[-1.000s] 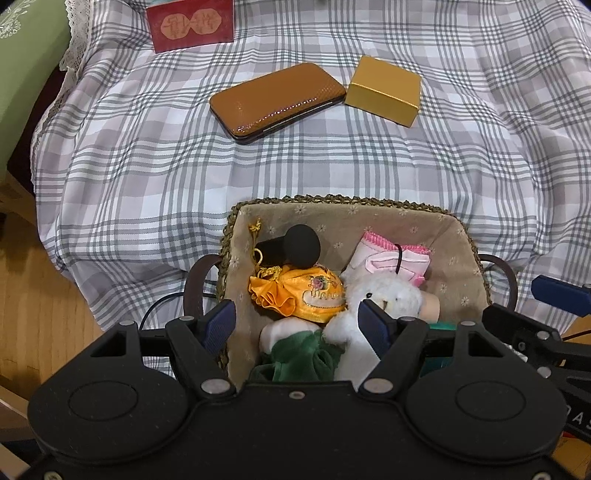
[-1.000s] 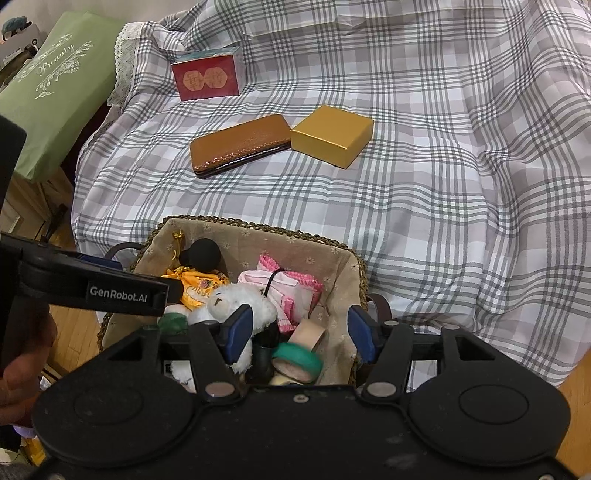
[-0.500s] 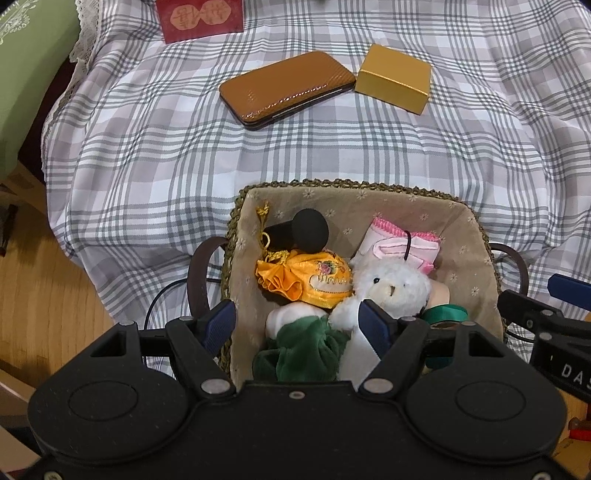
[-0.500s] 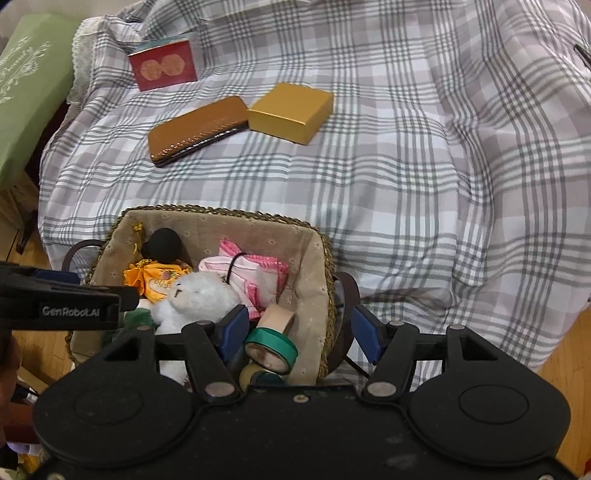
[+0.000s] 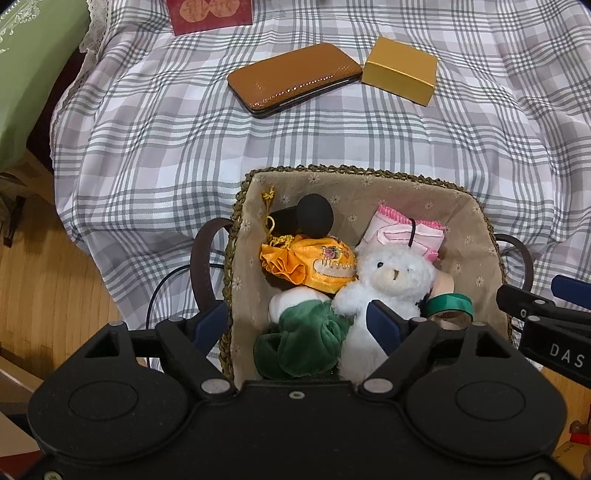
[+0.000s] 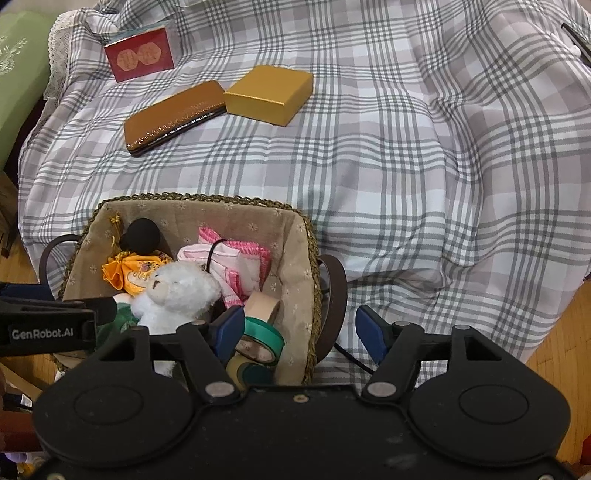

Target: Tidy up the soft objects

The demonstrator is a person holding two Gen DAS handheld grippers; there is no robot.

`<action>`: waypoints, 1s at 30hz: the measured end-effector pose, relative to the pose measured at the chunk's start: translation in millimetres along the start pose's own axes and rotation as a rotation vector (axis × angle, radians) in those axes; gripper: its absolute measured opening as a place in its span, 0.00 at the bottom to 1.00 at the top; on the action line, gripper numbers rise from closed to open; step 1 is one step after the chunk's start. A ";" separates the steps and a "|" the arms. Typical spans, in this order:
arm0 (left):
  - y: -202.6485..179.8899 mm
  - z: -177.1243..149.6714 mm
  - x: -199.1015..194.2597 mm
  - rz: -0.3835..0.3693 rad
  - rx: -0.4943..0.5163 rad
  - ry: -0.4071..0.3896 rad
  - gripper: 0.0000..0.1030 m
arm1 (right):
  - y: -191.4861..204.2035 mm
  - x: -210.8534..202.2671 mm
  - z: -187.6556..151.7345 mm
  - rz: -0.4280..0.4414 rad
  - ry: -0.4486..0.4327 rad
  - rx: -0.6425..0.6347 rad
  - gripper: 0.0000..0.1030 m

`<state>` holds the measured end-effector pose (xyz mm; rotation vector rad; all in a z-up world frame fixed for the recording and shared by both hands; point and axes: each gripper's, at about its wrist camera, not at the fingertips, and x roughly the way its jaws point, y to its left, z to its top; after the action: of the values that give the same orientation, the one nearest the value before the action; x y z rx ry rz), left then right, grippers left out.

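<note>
A lined wicker basket (image 5: 369,181) (image 6: 308,236) sits at the near edge of a plaid-covered bed. It holds a white teddy bear (image 5: 391,277) (image 6: 177,291), an orange pouch (image 5: 314,264) (image 6: 129,271), a green velvet piece (image 5: 303,339), a pink cloth (image 5: 402,230) (image 6: 236,258), a black round object (image 5: 314,216) (image 6: 142,232) and tape rolls (image 6: 258,332). My left gripper (image 5: 297,325) is open above the basket's near left part. My right gripper (image 6: 301,330) is open over the basket's right rim.
On the plaid bedspread (image 5: 184,129) lie a brown case (image 5: 291,79) (image 6: 173,116), a gold box (image 5: 400,75) (image 6: 269,94) and a red box (image 5: 210,14) (image 6: 140,57). A green cushion (image 5: 26,74) lies at the left. Wooden floor (image 5: 44,288) lies below the bed's edge.
Both grippers have drawn back slightly from the bed and shifted; the basket sits lower in the left view and further left in the right view. Both stay open and empty.
</note>
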<state>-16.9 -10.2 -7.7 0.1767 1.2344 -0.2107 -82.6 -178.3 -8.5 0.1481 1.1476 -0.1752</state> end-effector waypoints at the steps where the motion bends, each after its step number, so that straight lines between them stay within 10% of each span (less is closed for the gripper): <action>1: 0.2 -0.4 0.4 0.000 -0.002 0.003 0.78 | -0.4 0.8 -0.3 0.000 0.005 0.002 0.64; 30: -1.9 -5.1 9.4 0.042 0.000 0.061 0.82 | -10.4 11.0 -2.0 -0.001 0.047 0.057 0.68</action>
<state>-19.1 -11.3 -18.3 0.2104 1.2904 -0.1702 -82.2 -188.7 -19.7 0.2025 1.1898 -0.2062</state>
